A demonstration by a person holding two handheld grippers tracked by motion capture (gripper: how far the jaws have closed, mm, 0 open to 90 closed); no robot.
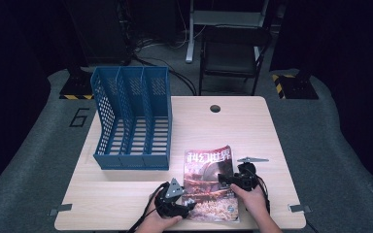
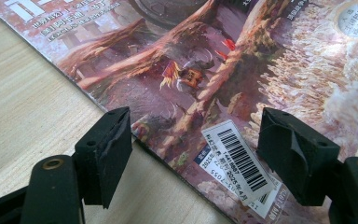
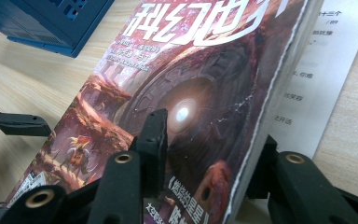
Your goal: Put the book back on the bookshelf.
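A magazine point(image 1: 209, 184) with a reddish illustrated cover lies near the table's front edge. My left gripper point(image 1: 188, 204) sits at its lower left corner. In the left gripper view the jaws of this gripper point(image 2: 193, 149) stand open: one is over the bare table, the other over the cover point(image 2: 205, 60) beside a barcode sticker point(image 2: 235, 156). My right gripper point(image 1: 226, 179) is at the magazine's right edge. In the right gripper view one jaw of this gripper point(image 3: 209, 154) rests over the cover point(image 3: 186, 93) and the other is beyond the raised edge, with a gap left. A white inner page point(image 3: 317, 70) shows beneath.
A blue three-slot file rack point(image 1: 131, 121) stands at the back left of the wooden table point(image 1: 252, 126), close to the magazine's top left corner. A cable hole point(image 1: 215, 108) is at the table's far edge. A dark chair point(image 1: 233, 53) stands beyond the table.
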